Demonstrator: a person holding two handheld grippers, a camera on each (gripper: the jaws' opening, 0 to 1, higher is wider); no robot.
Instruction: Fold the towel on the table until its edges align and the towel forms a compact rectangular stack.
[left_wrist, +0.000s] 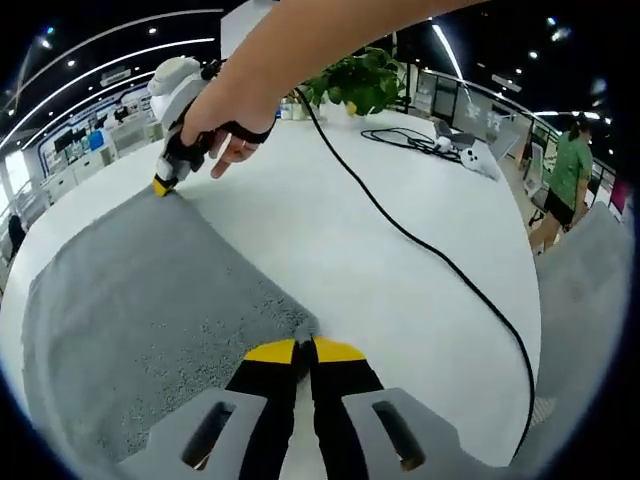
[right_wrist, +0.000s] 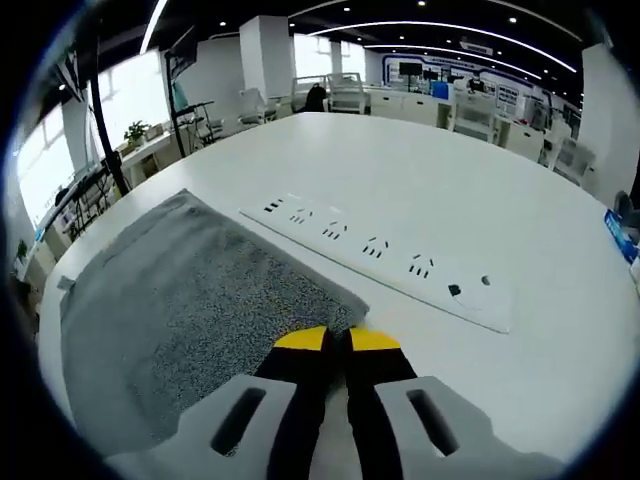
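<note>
White tabletop (left_wrist: 330, 240) stretched across an open office, and the grey towel (left_wrist: 140, 320) lay flat on it. Through the left gripper view, I had the left gripper (left_wrist: 305, 350) with its yellow-tipped jaws pressed together on the towel's near corner. At the far corner, a hand (left_wrist: 225, 125) held the right gripper (left_wrist: 163, 183) down on the cloth; from that angle I could not tell how those jaws stood. A black cable (left_wrist: 420, 245) ran across the table beside the towel, and a potted plant (left_wrist: 355, 80) stood behind it.

Through the right gripper view, the right gripper (right_wrist: 337, 340) had its jaws closed on a corner of the towel (right_wrist: 170, 310), with a white power strip (right_wrist: 385, 255) lying just beside that edge.

I judged 2 risks: a thin pinch could slip as the corners lifted, leaving the fold skewed, and a dragged edge could snag the power strip or the cable.
</note>
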